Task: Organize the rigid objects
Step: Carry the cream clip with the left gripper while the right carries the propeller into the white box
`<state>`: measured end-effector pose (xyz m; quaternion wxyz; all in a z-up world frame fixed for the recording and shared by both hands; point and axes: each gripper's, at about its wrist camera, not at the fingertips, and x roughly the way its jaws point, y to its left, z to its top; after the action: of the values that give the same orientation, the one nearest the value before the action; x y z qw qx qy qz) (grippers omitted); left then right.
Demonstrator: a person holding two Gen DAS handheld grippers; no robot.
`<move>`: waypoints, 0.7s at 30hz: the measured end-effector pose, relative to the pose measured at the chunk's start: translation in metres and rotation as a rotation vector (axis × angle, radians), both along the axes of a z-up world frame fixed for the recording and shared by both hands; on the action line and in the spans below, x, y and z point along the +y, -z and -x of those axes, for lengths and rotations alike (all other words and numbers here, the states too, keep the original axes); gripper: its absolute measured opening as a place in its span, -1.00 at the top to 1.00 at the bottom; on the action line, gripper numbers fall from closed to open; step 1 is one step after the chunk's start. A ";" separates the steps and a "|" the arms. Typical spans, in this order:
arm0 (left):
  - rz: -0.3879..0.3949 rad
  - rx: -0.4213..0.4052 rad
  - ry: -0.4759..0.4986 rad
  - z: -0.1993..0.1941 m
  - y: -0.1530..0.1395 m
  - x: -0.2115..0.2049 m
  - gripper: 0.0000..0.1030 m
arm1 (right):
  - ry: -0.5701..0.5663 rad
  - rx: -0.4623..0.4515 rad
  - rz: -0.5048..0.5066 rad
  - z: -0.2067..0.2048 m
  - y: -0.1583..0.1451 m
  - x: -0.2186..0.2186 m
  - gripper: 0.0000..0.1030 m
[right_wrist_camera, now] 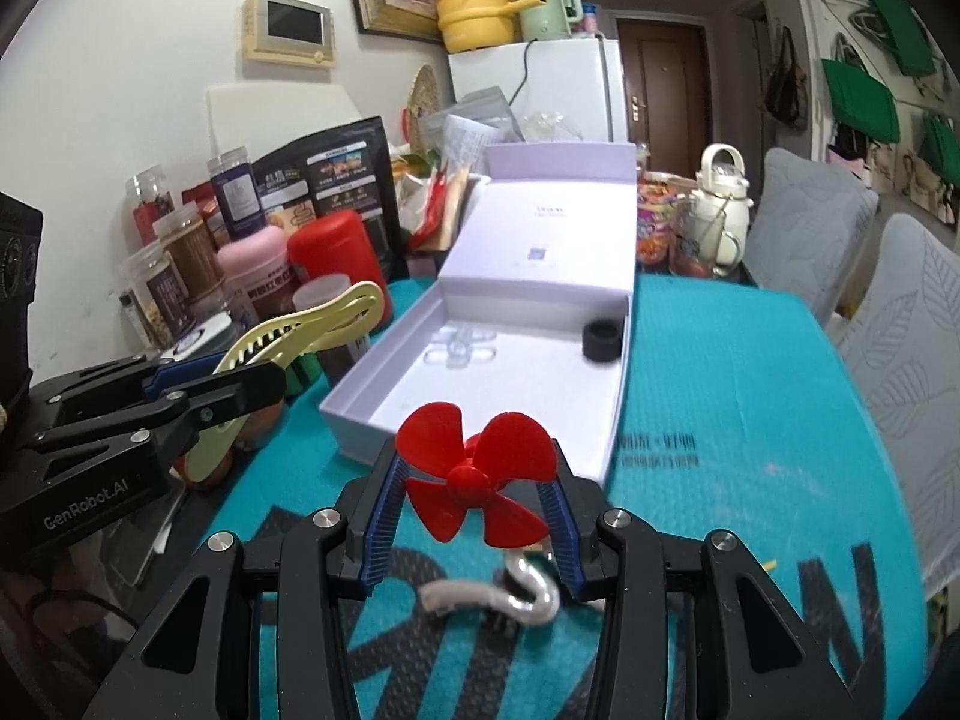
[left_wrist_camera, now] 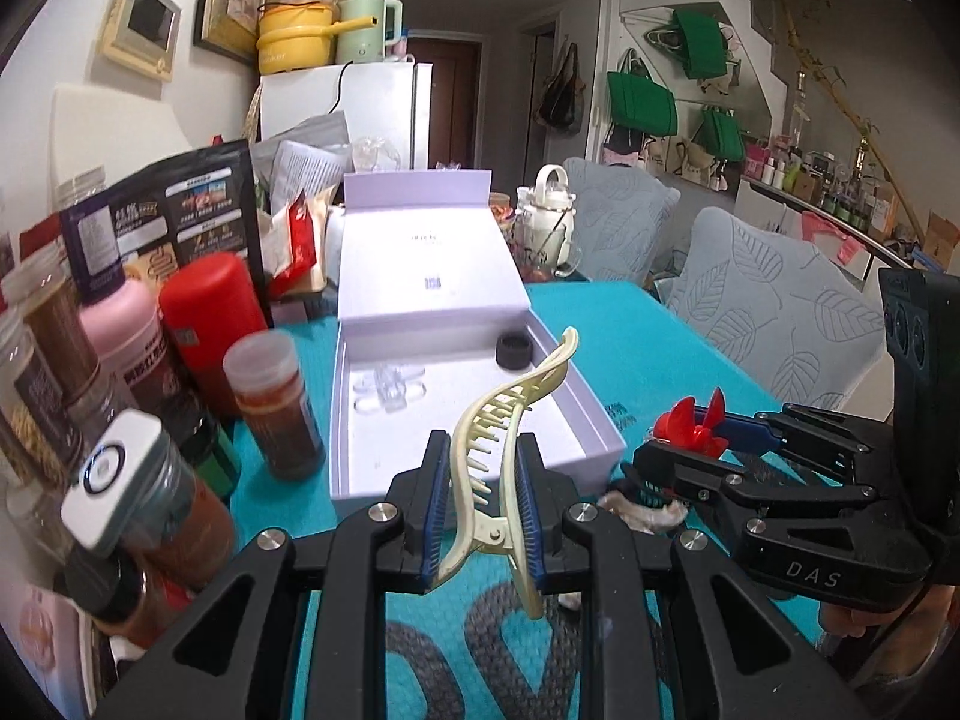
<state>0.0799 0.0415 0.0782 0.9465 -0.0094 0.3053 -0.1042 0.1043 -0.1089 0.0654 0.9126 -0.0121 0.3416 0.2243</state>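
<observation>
**Both claws loaded, box lying open ahead**

Your left claw (left_wrist_camera: 480,510) is clamped on a cream hair clip (left_wrist_camera: 507,450); the blue pads press its hinge end from both sides, and the toothed end arcs up and forward toward the box (left_wrist_camera: 600,438). In the right wrist view the same clip (right_wrist_camera: 288,330) sticks out of that claw, left of the box's near corner.

Your right claw (right_wrist_camera: 474,504) grips a red propeller (right_wrist_camera: 474,480). Its pads bear on the blades from either side, with the hub facing the camera. From the left wrist view the propeller (left_wrist_camera: 690,423) sits just right of the box's near right corner, above the teal counter (left_wrist_camera: 660,330).

The box (right_wrist_camera: 606,444) is lilac, its lid folded back and standing behind it. Inside lie a black ring (left_wrist_camera: 514,351) at the far right corner and a clear plastic piece (left_wrist_camera: 390,387) toward the far left.

Below your right claw, on the counter in front of the box, lies a metal hook (right_wrist_camera: 528,588) with a pale strap end.

Left of the box stand jars and bottles, among them a red canister (left_wrist_camera: 210,318) and a capped jar of reddish contents (left_wrist_camera: 273,402). Behind the box, to its right, is a white kettle (right_wrist_camera: 720,204).
</observation>
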 end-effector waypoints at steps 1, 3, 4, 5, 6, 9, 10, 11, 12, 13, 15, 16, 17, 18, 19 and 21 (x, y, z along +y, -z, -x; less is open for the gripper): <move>0.000 -0.005 0.004 -0.005 -0.003 0.000 0.58 | -0.003 -0.001 -0.001 -0.004 -0.002 0.001 0.17; 0.001 -0.007 0.013 -0.011 -0.006 0.000 0.58 | -0.005 -0.001 -0.003 -0.011 -0.006 0.001 0.17; 0.003 -0.010 0.017 -0.016 -0.009 0.001 0.58 | -0.006 0.000 -0.004 -0.015 -0.007 0.002 0.17; 0.000 -0.014 0.020 -0.020 -0.011 0.001 0.58 | -0.007 0.000 -0.006 -0.017 -0.008 0.002 0.17; -0.002 -0.018 0.022 -0.022 -0.013 0.000 0.58 | -0.010 0.000 -0.009 -0.021 -0.010 0.002 0.17; -0.009 -0.033 0.024 -0.034 -0.018 0.000 0.58 | -0.015 0.003 -0.022 -0.034 -0.014 0.003 0.17; -0.007 -0.036 0.026 -0.039 -0.021 0.000 0.58 | -0.017 0.006 -0.027 -0.039 -0.015 0.003 0.17; -0.005 -0.037 0.028 -0.044 -0.022 0.000 0.58 | -0.019 0.008 -0.032 -0.043 -0.016 0.003 0.17; -0.005 -0.038 0.030 -0.047 -0.023 0.000 0.58 | -0.020 0.012 -0.038 -0.047 -0.017 0.004 0.17; -0.006 -0.042 0.033 -0.052 -0.024 0.000 0.58 | -0.023 0.014 -0.045 -0.052 -0.018 0.004 0.17; -0.008 -0.046 0.037 -0.061 -0.025 -0.001 0.58 | -0.023 0.016 -0.051 -0.061 -0.019 0.004 0.17; -0.007 -0.047 0.038 -0.066 -0.026 -0.001 0.58 | -0.021 0.014 -0.049 -0.065 -0.020 0.005 0.17; -0.007 -0.048 0.039 -0.069 -0.026 -0.001 0.58 | -0.020 0.011 -0.046 -0.069 -0.021 0.006 0.17; -0.008 -0.048 0.040 -0.075 -0.026 -0.001 0.58 | -0.019 0.009 -0.044 -0.072 -0.021 0.006 0.17; -0.006 -0.049 0.040 -0.079 -0.026 -0.001 0.58 | -0.020 0.005 -0.042 -0.076 -0.022 0.006 0.17; -0.002 -0.050 0.041 -0.086 -0.026 0.000 0.58 | -0.021 0.000 -0.043 -0.084 -0.024 0.007 0.17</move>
<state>0.1660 0.0415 0.1040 0.9515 0.0005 0.2819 -0.1234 0.1883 -0.1018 0.0895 0.9102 0.0040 0.3365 0.2413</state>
